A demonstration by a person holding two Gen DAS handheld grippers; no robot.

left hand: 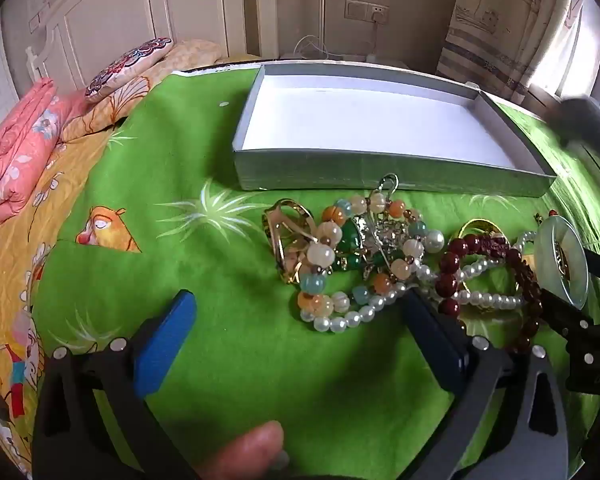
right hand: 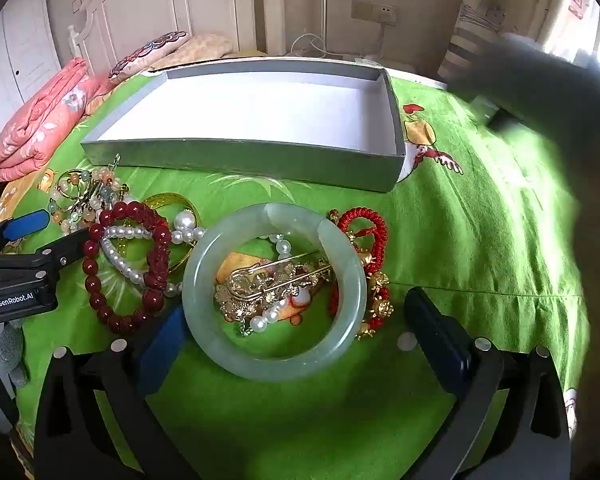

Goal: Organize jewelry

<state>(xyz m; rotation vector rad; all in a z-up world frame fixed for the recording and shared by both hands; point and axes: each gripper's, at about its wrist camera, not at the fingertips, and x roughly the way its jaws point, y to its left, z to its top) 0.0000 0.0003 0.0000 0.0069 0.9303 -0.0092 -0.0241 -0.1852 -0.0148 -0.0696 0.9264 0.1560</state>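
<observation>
We can read "GenRobot.AI" in white letters on the black body of the left gripper [right hand: 40, 240], which enters the right wrist view from the left edge; a second mark on the right gripper's body in the left wrist view is too blurred to make out.

Taking the grey box [left hand: 300, 170] as our landmark, the jewelry lies on the green blanket [left hand: 172, 184] just in front of its near wall. Nearest the box's left corner sits a bracelet of pastel beads [left hand: 332, 240] (orange, cream, pale blue) tangled with gold pieces. Further from the box we see a dark red bead bracelet [right hand: 128, 268] crossed by a pearl strand [right hand: 120, 256]. In front of the box's middle lies a pale green jade bangle [right hand: 274, 292], smooth and translucent, ringing a gold brooch [right hand: 268, 288]. A red knotted cord bracelet [right hand: 364, 232] with gold charms touches the bangle's right side.

The left gripper [left hand: 296, 320] is spread wide, its right finger against the pearls. The right gripper [right hand: 300, 320] is also wide apart, straddling the bangle without clamping it. The box's white interior holds nothing.
</observation>
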